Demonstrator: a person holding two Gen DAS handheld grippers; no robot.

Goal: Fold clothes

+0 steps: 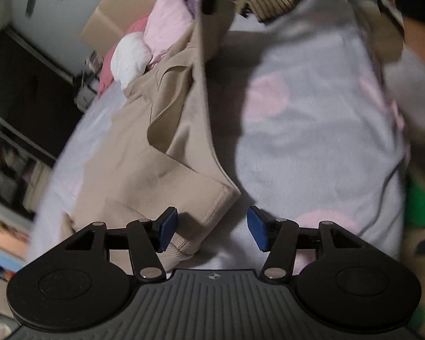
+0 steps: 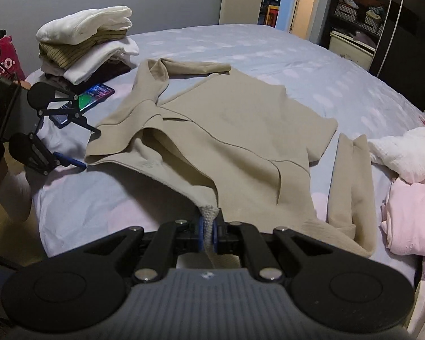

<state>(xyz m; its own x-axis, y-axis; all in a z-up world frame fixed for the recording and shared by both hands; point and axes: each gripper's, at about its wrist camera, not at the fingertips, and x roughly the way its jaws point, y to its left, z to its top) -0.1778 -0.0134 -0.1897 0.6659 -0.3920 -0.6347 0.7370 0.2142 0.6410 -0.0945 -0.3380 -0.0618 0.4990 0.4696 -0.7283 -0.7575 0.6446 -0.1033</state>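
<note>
The right gripper (image 2: 208, 233) has its blue pads pressed together on a ribbed edge of the beige garment (image 2: 235, 130), pinching the cloth at the near edge of the bed (image 2: 269, 45) in its own view. The left gripper (image 1: 212, 228) is spread wide, its pads (image 1: 167, 228) apart and holding nothing; one pad sits just beside a ribbed cuff of the garment (image 1: 184, 147), the other over bare sheet. In the right wrist view the left gripper (image 2: 79, 150) shows at the bed's left edge, its fingers flanking a corner of the beige cloth, though whether they touch it cannot be told. The garment lies spread over the middle of the lilac, pink-spotted sheet, partly rumpled, with one sleeve folded over near the far side and another lying toward the right edge. A stack of folded clothes (image 2: 90, 42) stands at the far left corner, with a phone (image 2: 85, 100) beside it. Loose pink and white laundry (image 2: 408, 187) lies heaped at the right edge.
</note>
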